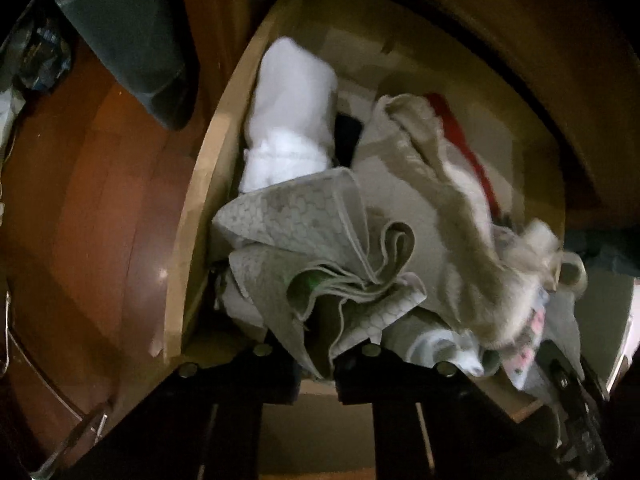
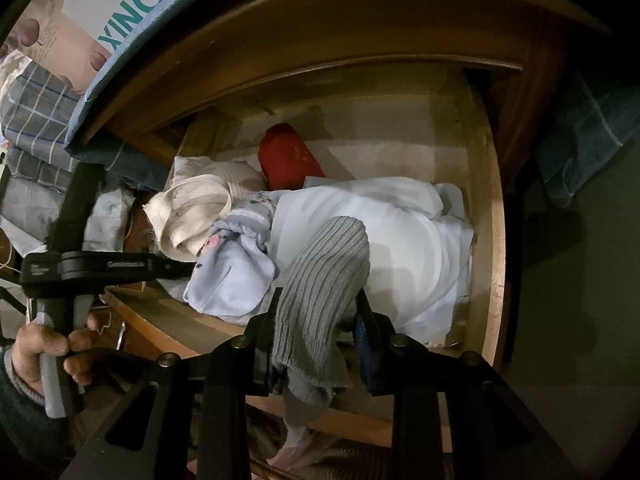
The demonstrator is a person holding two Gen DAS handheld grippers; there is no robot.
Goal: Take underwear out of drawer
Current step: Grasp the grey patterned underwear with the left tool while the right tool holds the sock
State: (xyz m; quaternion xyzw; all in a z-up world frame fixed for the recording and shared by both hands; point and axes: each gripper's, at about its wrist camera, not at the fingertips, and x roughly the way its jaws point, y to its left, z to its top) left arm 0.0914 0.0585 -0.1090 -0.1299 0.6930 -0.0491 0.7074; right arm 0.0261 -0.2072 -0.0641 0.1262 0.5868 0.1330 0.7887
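The open wooden drawer (image 1: 200, 184) holds a heap of clothes. In the left wrist view my left gripper (image 1: 316, 356) is shut on a grey honeycomb-patterned garment (image 1: 304, 240), bunched in folds above the drawer's near end. A white rolled garment (image 1: 288, 116) and a beige garment (image 1: 448, 216) lie beside it. In the right wrist view my right gripper (image 2: 316, 344) is shut on a grey ribbed garment (image 2: 320, 308), held over the drawer's front edge (image 2: 168, 320). Pale blue underwear (image 2: 232, 276), a white garment (image 2: 384, 232) and a red roll (image 2: 288, 156) lie inside.
The left gripper's black body (image 2: 100, 268) and the hand on its handle show at the left of the right wrist view. A dark bin (image 1: 128, 36) stands on the wooden floor (image 1: 80, 200). A printed box (image 2: 120, 4) and checked fabric (image 2: 36, 112) lie on top.
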